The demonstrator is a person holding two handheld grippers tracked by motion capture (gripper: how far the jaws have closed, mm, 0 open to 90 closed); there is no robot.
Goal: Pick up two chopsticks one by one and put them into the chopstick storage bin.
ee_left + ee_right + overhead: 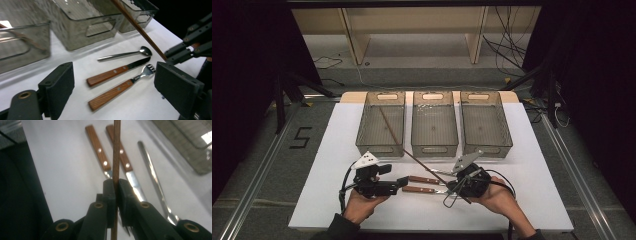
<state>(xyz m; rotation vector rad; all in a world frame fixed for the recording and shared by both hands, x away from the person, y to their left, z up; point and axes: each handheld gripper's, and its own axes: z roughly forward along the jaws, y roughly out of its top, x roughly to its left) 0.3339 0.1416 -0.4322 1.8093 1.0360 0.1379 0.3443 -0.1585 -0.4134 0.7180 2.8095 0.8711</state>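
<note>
A long brown wooden stick (pixel 412 155) slants from inside the left grey bin (pixel 367 132) over its front rim to my right gripper (pixel 455 184). That gripper (pixel 116 186) is shut on the stick (pixel 116 150) near its lower end. On the white tabletop between the grippers lie a wooden-handled knife (pixel 424 179), a wooden-handled fork (pixel 424 190) and a metal spoon (pixel 441 171). My left gripper (pixel 394 175) is open just left of the handles, holding nothing. Through its jaws (pixel 117 75) I see the knife (pixel 112 73), fork (pixel 117 90) and spoon (pixel 125 53).
Three translucent grey bins stand in a row at the back of the table: left, middle (pixel 434 145) and right (pixel 507 135). White tabletop (pixel 532 195) stretches right of the hands. Cables trail from both grippers toward the table's front edge.
</note>
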